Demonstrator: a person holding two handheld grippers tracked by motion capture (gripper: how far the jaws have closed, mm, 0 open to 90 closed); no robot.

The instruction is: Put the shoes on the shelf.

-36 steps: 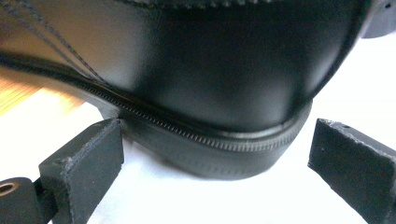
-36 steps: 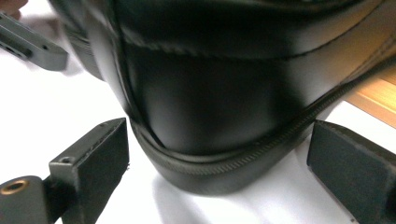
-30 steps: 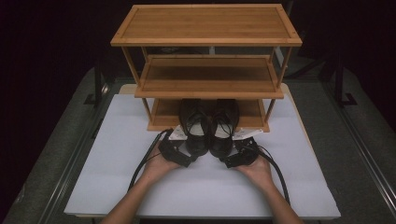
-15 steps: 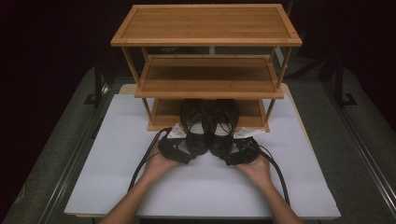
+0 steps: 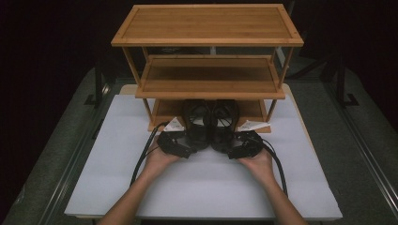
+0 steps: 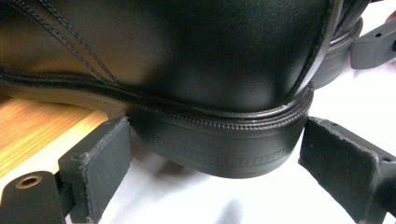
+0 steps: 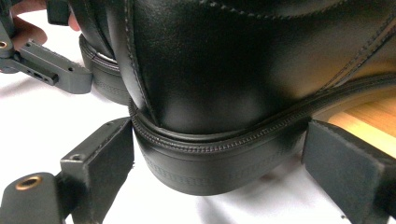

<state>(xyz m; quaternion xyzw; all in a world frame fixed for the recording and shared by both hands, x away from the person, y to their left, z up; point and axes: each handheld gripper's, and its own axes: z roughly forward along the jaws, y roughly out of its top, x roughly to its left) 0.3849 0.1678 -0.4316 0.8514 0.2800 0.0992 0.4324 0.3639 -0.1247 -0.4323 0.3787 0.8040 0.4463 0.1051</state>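
Observation:
Two black leather shoes stand side by side, toes on the bottom shelf of a wooden rack (image 5: 159, 86) and heels out over the white table top. My left gripper (image 5: 191, 149) has just been closing, and its pads (image 6: 105, 158) touch both sides of the left shoe's heel (image 6: 219, 149). My right gripper (image 5: 231, 151) has likewise been closing, with its pads (image 7: 109, 158) against the right shoe's heel (image 7: 215, 163). From above, the left shoe (image 5: 197, 123) and the right shoe (image 5: 225, 123) touch each other.
The three-tier rack has bare top (image 5: 206, 23) and middle (image 5: 209, 75) shelves. A white board (image 5: 211, 192) covers the table; my forearms rest over it. Cables trail back from both grippers. Dark floor and metal stands surround the table.

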